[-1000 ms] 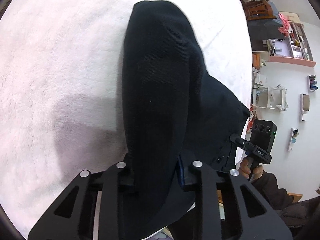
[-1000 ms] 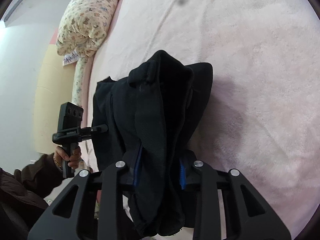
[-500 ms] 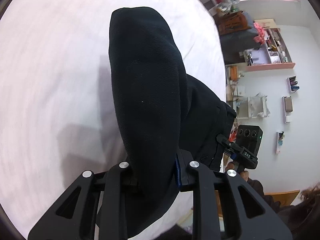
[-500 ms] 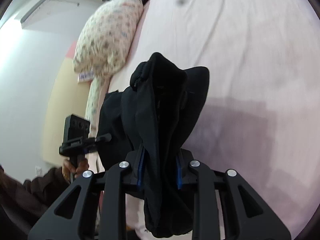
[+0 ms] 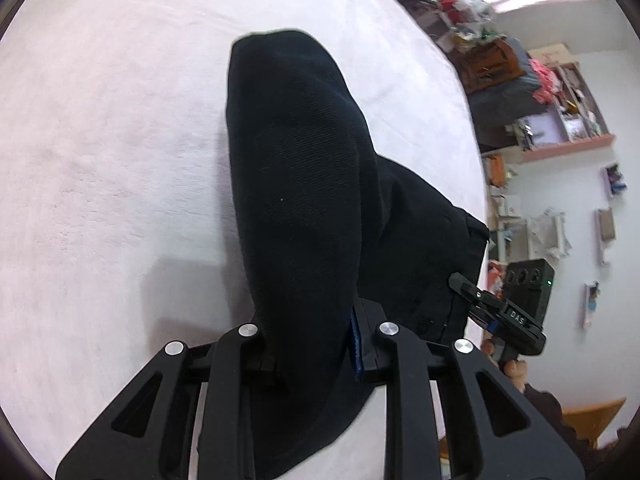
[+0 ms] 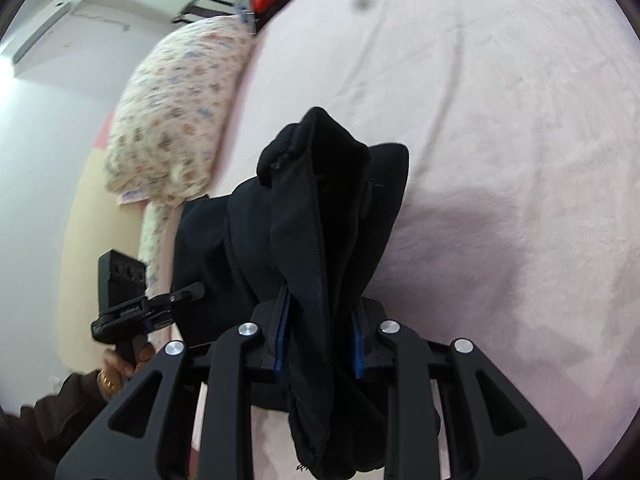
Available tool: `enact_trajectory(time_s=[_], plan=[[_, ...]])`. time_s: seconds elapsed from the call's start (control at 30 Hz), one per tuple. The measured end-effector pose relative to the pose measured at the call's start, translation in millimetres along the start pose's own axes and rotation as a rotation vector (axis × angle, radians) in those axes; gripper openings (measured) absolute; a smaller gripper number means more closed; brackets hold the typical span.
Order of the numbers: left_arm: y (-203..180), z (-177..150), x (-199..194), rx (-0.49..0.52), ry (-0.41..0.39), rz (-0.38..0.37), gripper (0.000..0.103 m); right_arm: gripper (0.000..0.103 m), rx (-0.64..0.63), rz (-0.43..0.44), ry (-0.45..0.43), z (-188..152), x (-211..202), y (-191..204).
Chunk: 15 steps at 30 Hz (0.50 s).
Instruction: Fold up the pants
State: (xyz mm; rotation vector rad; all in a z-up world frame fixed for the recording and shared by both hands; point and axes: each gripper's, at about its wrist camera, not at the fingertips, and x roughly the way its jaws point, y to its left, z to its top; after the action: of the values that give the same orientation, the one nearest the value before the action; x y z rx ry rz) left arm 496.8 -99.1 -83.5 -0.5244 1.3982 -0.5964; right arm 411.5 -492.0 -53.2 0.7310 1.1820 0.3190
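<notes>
White letters "DAS" on the right tool (image 5: 516,316), no other legible text

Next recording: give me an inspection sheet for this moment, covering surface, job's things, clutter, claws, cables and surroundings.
Surface: pale pink blanket over a bed, rumpled.
Job's things: black pants, one end bunched up in each claw, the rest draped on the blanket.
Clutter: nothing seen on the bed beyond a floral pillow at its edge.
Claws: left claw shut on the pants; right claw shut on the pants.
Cables: nothing seen.
Surroundings: crowded shelves, wall air conditioner.
</notes>
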Motion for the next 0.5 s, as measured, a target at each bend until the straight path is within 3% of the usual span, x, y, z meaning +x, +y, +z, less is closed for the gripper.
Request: enact_trajectory(time_s=[0.1, 0.17, 0.2, 0.23, 0.27, 0.37, 0.43, 0.5], plan=[[16, -3, 11, -0.036, -0.004, 0.053, 0.025, 0.027, 0.033, -0.067, -0.002, 3, 13, -13], [24, -6, 15, -0.063, -0.016, 0.069, 0.034, 0.037, 0.054, -0.101, -0.012, 4, 20, -19], [24, -6, 15, -0.066, -0.017, 0.093, 0.045, 0.041, 0.056, -0.124, -0.015, 4, 22, -19], [26, -9, 16, -0.072, -0.019, 0.129, 0.06, 0.05, 0.054, -0.154, -0.015, 4, 24, -19], [28, -12, 14, -0.078, -0.025, 0.174, 0.066, 0.057, 0.051, -0.175, -0.014, 3, 24, -19], [35, -22, 0, -0.09, -0.064, 0.26, 0.087, 0.06, 0.039, -0.22, -0.022, -2, 14, -17], [33, -29, -21, -0.051, -0.127, 0.358, 0.09, 0.061, 0.015, -0.265, -0.06, -4, -1, -12], [13, -37, -41, 0.05, -0.223, 0.465, 0.09, 0.062, -0.051, -0.334, -0.158, -7, -21, 3]])
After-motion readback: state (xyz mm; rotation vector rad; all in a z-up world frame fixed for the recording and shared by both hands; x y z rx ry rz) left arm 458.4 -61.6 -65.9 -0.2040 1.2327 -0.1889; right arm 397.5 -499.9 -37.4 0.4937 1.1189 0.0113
